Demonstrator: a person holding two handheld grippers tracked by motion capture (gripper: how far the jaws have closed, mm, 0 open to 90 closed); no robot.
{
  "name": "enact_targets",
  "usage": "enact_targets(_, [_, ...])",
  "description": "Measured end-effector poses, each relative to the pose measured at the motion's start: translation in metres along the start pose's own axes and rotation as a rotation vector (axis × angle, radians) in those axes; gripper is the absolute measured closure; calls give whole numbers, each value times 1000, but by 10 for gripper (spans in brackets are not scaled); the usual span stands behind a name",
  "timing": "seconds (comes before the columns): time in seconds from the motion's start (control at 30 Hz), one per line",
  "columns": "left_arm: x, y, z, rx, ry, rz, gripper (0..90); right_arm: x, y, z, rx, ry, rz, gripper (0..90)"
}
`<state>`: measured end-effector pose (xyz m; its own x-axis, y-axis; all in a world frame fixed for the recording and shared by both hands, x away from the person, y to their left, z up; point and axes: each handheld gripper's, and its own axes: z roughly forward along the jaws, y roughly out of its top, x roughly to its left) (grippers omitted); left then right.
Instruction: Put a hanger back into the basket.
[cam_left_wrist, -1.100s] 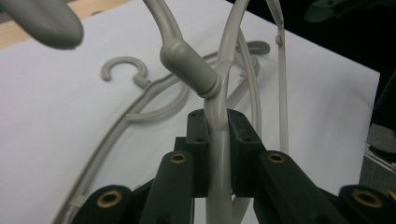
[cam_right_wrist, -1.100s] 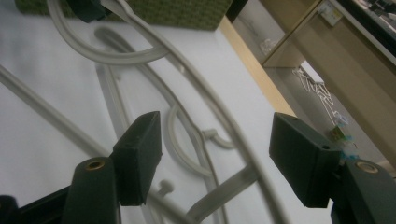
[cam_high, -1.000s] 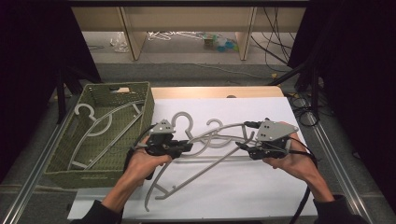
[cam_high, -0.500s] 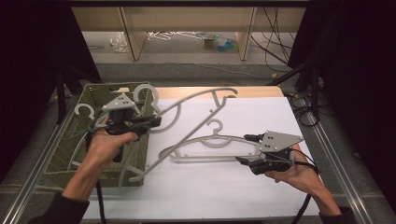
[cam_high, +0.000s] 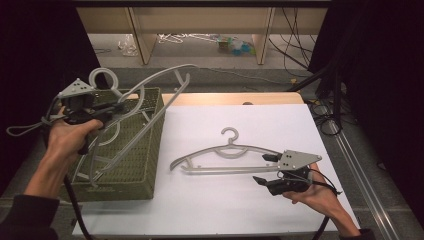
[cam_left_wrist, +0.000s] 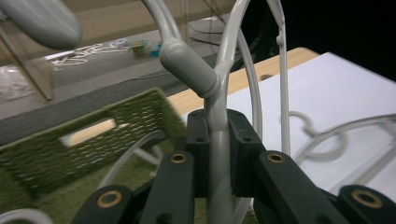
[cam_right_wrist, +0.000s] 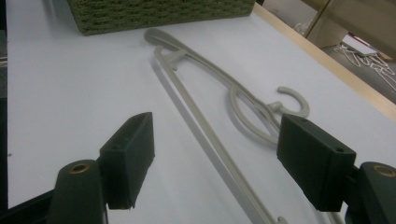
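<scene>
High view: the left gripper (cam_high: 112, 106) has carried one hanger (cam_high: 145, 92) off the white sheet and now holds it tilted over the basket (cam_high: 150, 150), where a second ago it was still lying on the sheet with the other one. The right gripper (cam_high: 267, 170) has let go and sits just beside the remaining hanger (cam_high: 225, 152), which lies flat mid-sheet.

Left gripper view: jaws clamped tight on the hanger's neck (cam_left_wrist: 218, 140), basket (cam_left_wrist: 84, 154) right below. Looks like the drop comes next.

Right gripper view: jaws spread wide, holding nothing, with the flat hanger (cam_right_wrist: 219, 105) between and ahead of them. Probably next up.
</scene>
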<state>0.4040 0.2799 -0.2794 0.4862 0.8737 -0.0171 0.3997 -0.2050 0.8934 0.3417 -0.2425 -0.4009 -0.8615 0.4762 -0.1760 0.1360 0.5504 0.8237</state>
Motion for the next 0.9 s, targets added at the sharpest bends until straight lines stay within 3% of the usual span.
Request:
enact_targets(0.17, [28,-4,-1,4,58,28,807,0,-4,2,15,7,4,271])
enact_targets(0.27, [41,-8,2,4,96,67,807,1,-6,3,15,7,11,262])
enact_targets(0.4, [59,-17,8,38,172,71,807,1,-8,3,13,9,12,261])
enact_targets(0.57, [76,-32,14,80,229,63,807,2,-10,3,14,10,12,261])
enact_targets(0.9, [92,-57,18,113,258,71,807,2,-13,3,20,13,16,261])
